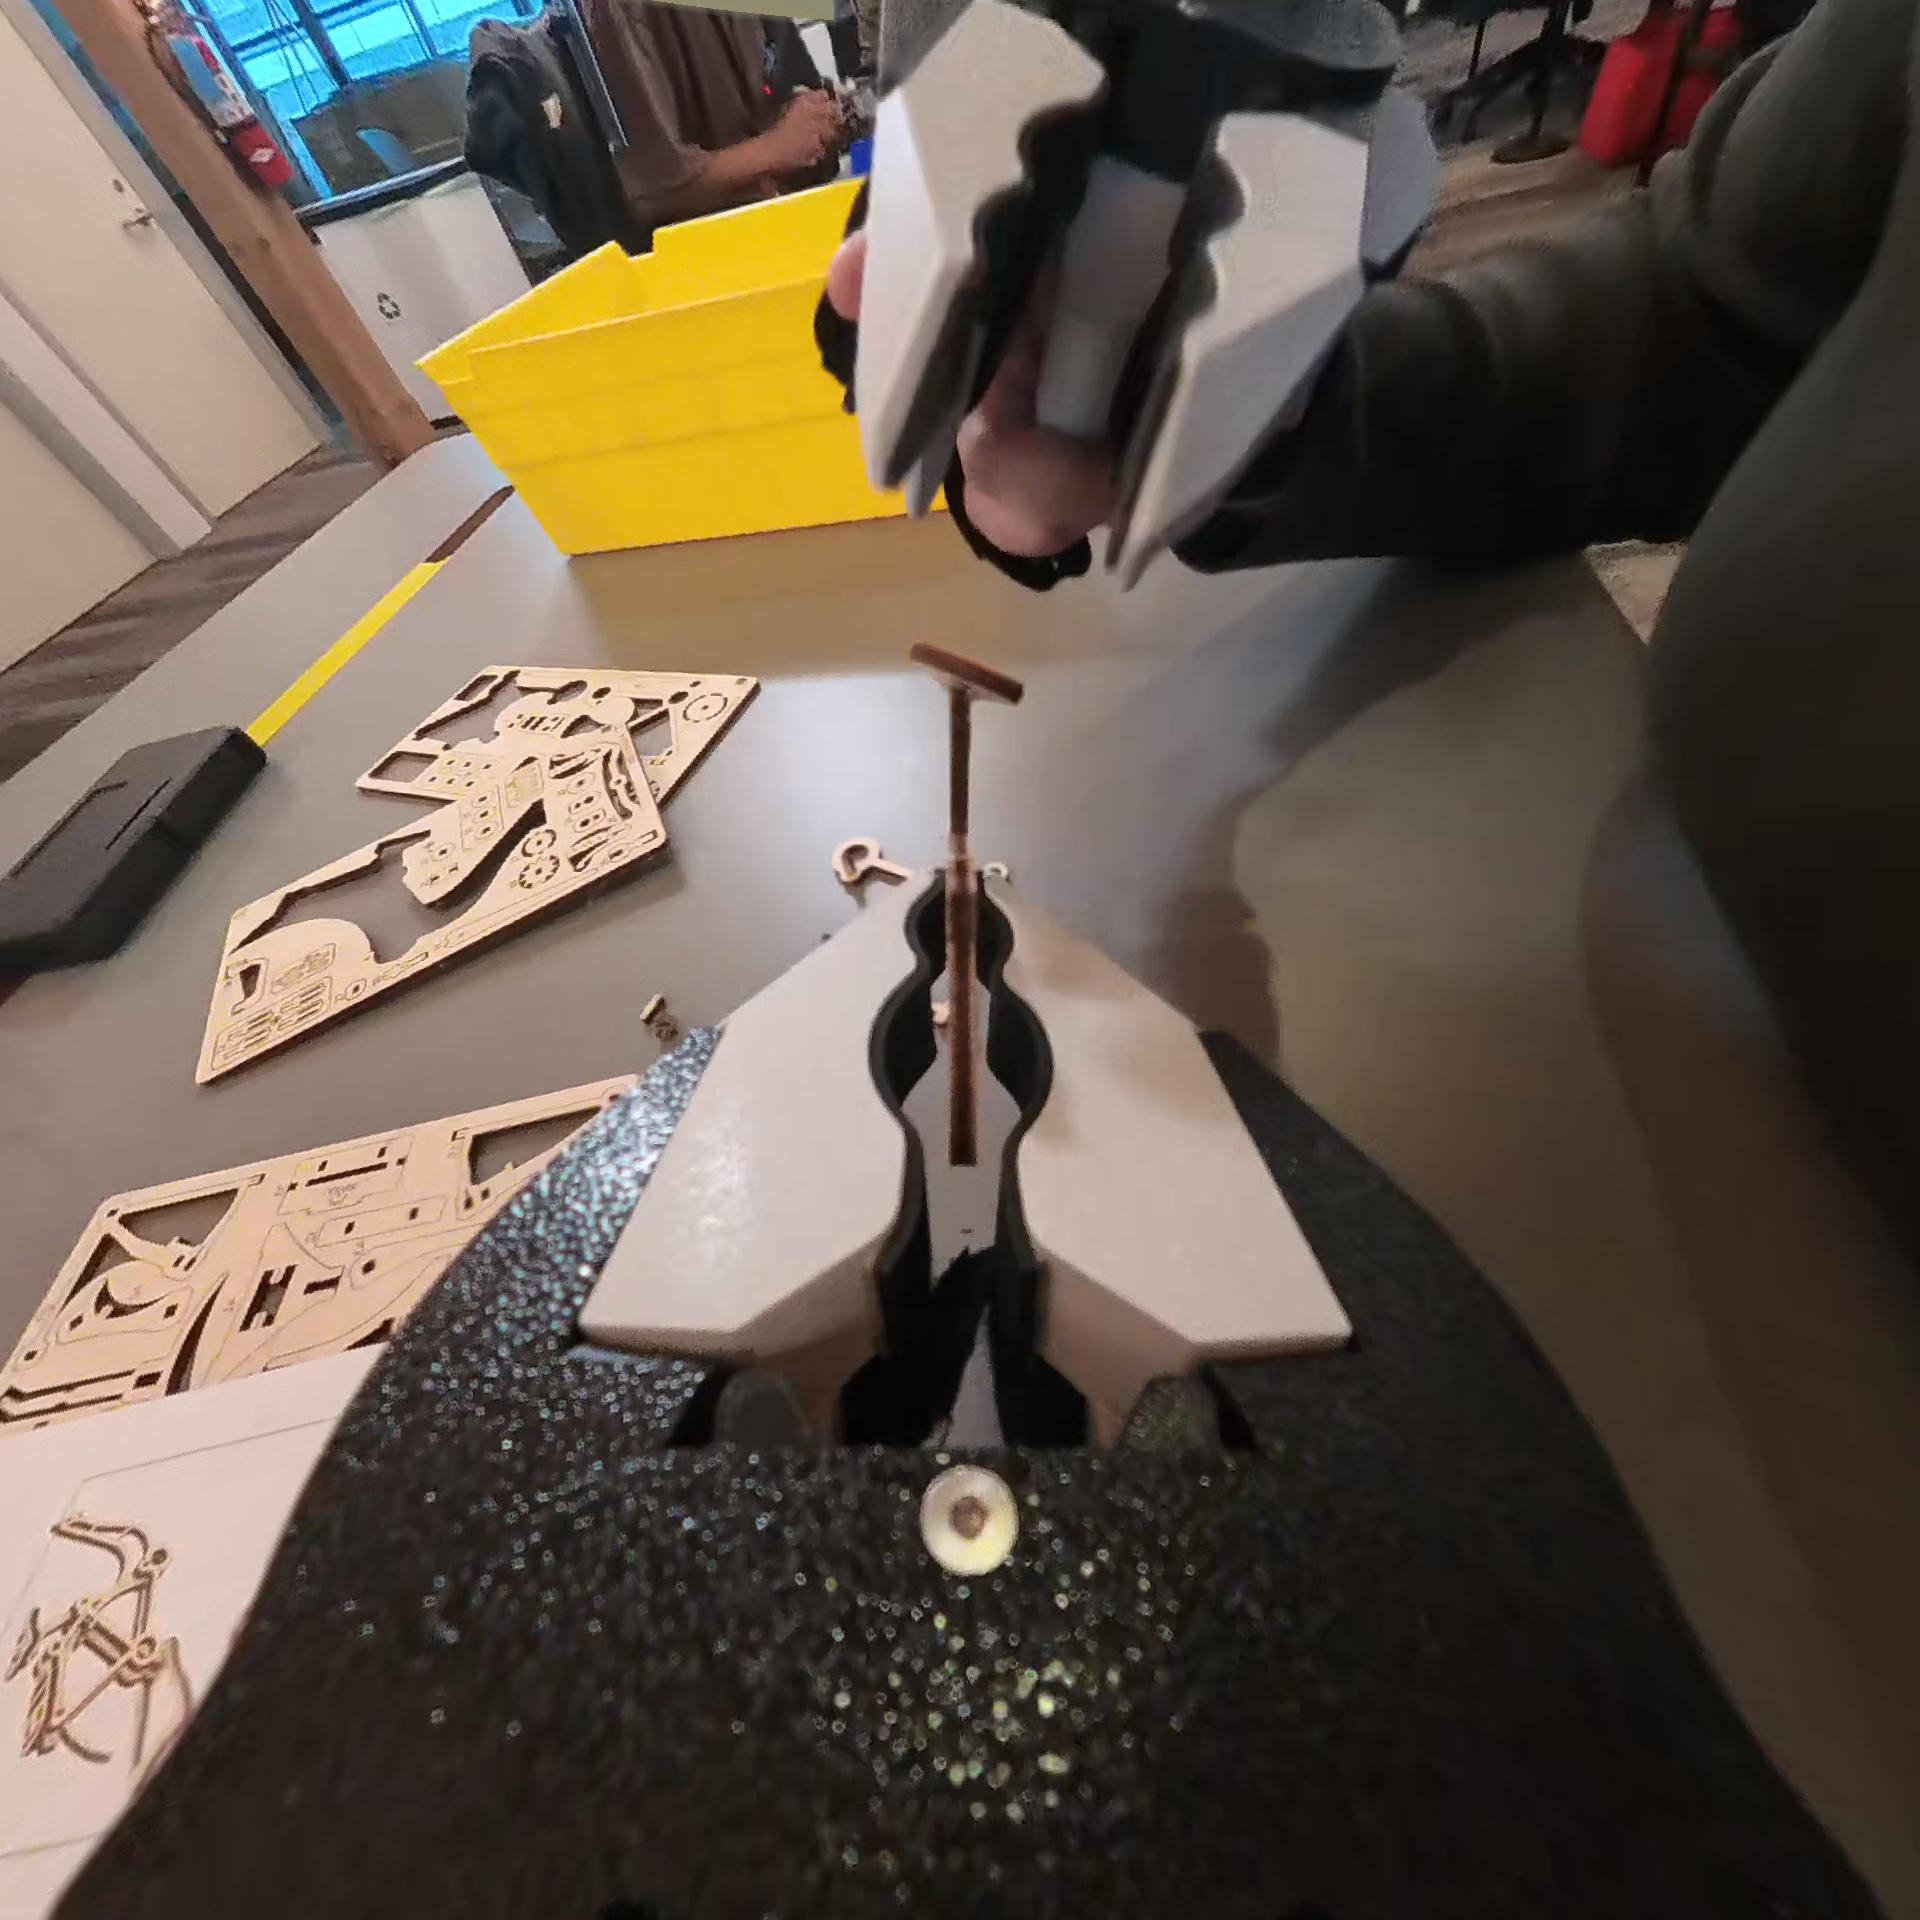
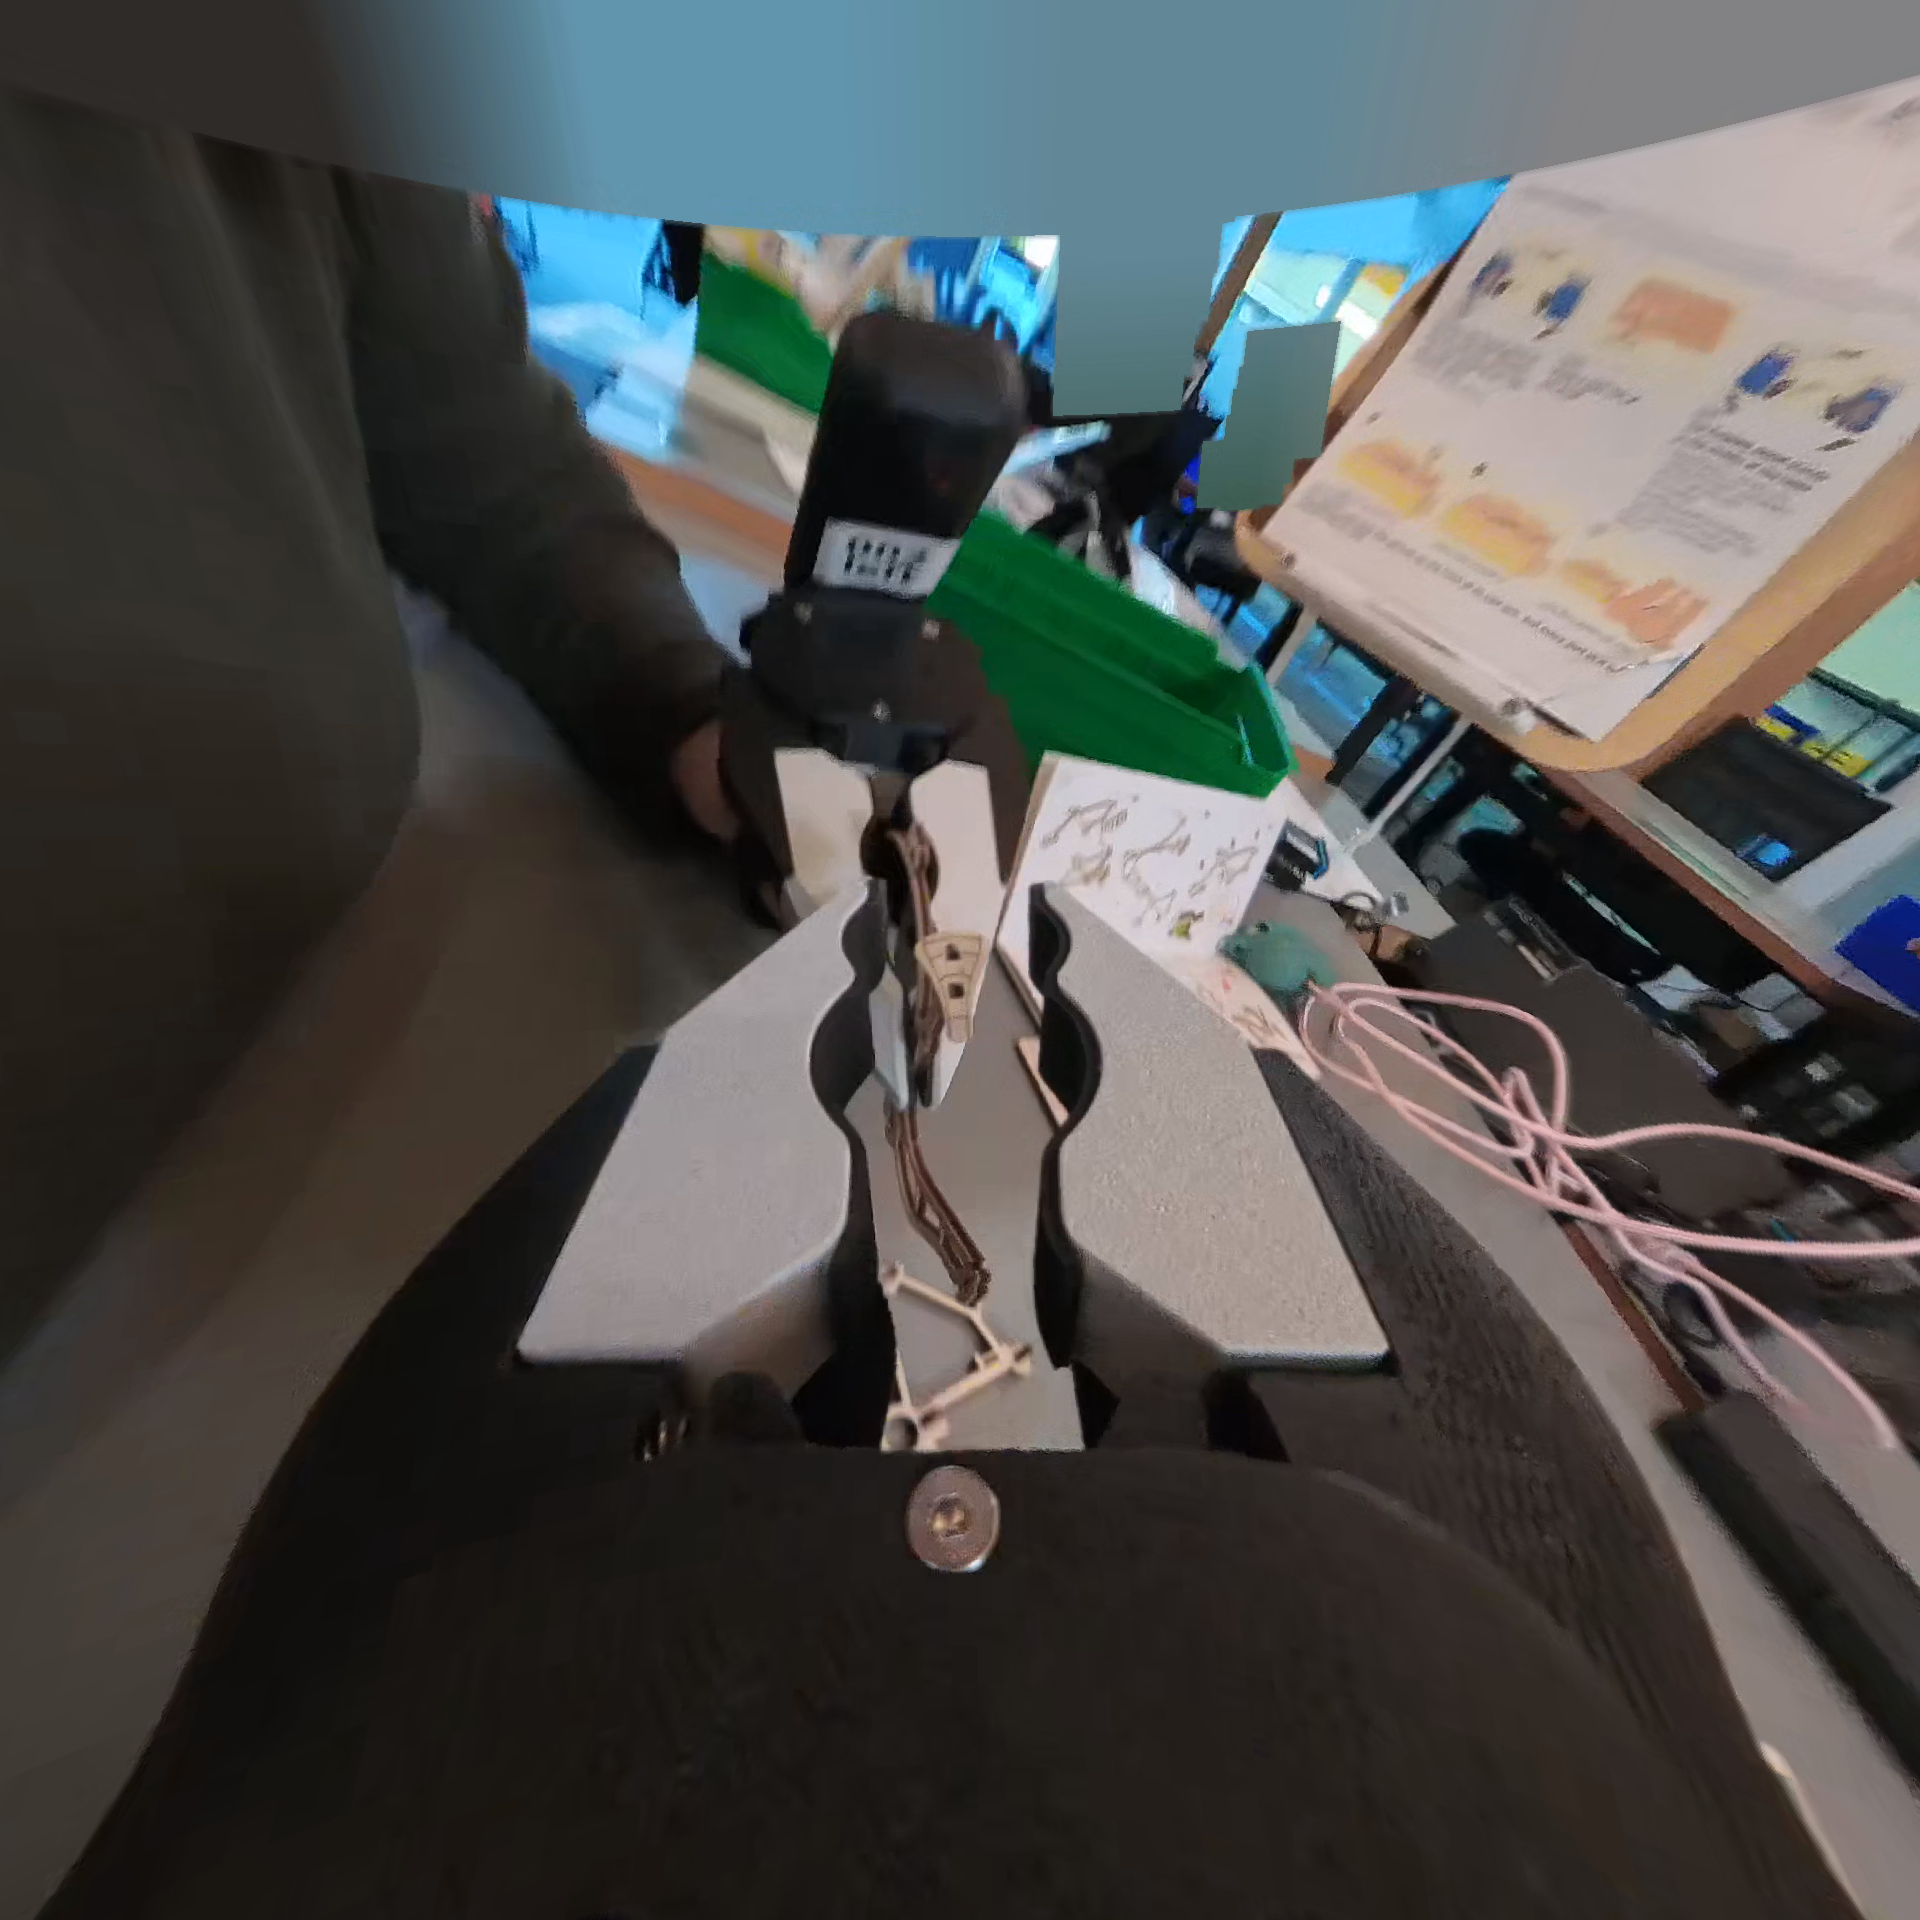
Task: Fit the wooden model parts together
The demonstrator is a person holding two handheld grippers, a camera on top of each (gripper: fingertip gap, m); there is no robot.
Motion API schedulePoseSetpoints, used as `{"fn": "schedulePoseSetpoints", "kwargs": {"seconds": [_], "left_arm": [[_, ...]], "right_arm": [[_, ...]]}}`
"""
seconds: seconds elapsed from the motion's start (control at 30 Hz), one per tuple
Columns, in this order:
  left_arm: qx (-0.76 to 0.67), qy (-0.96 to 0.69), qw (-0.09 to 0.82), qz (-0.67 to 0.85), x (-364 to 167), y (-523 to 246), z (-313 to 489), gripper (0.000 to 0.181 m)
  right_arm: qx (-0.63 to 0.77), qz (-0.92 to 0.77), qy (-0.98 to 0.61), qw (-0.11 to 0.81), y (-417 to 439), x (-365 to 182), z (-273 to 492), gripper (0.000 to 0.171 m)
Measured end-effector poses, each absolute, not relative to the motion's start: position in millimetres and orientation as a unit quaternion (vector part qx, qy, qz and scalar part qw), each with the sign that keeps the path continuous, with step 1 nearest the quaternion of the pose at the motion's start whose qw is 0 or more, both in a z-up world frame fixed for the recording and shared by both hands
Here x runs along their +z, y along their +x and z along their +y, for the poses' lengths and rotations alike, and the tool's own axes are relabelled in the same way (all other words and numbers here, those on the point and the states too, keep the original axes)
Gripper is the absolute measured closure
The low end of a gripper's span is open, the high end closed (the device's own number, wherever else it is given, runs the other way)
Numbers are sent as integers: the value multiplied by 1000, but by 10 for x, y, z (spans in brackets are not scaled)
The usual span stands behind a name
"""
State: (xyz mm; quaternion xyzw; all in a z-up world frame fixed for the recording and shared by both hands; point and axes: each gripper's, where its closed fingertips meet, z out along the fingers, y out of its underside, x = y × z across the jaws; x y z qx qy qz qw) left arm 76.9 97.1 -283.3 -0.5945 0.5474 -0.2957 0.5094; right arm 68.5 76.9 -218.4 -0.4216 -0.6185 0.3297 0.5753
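Observation:
My left gripper (image 1: 961,883) is shut on a thin brown wooden model part (image 1: 961,790), seen edge-on and held upright above the grey table (image 1: 1091,748). A short crossbar (image 1: 966,673) tops the part. My right gripper (image 1: 1023,535) hangs open just above and beyond the crossbar, tips pointing down, not touching it. In the right wrist view the right gripper (image 2: 951,899) is open wide. The left gripper (image 2: 920,1081) faces it, and the brown lattice part (image 2: 935,1226) with a pale wooden frame (image 2: 956,1371) on its end reaches between the right fingers without being gripped.
Punched-out wooden sheets (image 1: 457,883) (image 1: 260,1278), an instruction sheet (image 1: 125,1558) and small loose parts (image 1: 862,862) lie at the left. A yellow bin (image 1: 665,395) stands behind, a black box (image 1: 114,831) far left. A green bin (image 2: 1091,644) and pink cords (image 2: 1558,1143) show at the right.

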Motion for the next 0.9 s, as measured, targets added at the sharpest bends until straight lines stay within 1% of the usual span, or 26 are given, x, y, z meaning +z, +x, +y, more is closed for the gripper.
{"fn": "schedulePoseSetpoints", "kwargs": {"seconds": [0.13, 0.23, 0.53, 0.7, 0.9], "left_arm": [[-288, -595, 510, 551, -2845, 763, 982, 181], [-279, -592, 508, 560, -2870, 778, 964, 181], [-266, -591, 499, 575, -2928, 801, 937, 181], [-237, -582, 501, 595, -2968, 809, 929, 181], [-152, -561, 509, 635, -3050, 804, 949, 181]], "right_arm": [[252, -659, -422, 569, 655, -2331, 773, 144], [230, -665, -429, 566, 649, -2374, 798, 145], [233, -677, -444, 539, 654, -2467, 792, 156], [246, -686, -450, 516, 657, -2522, 758, 157], [264, -700, -469, 470, 677, -2628, 709, 157]]}}
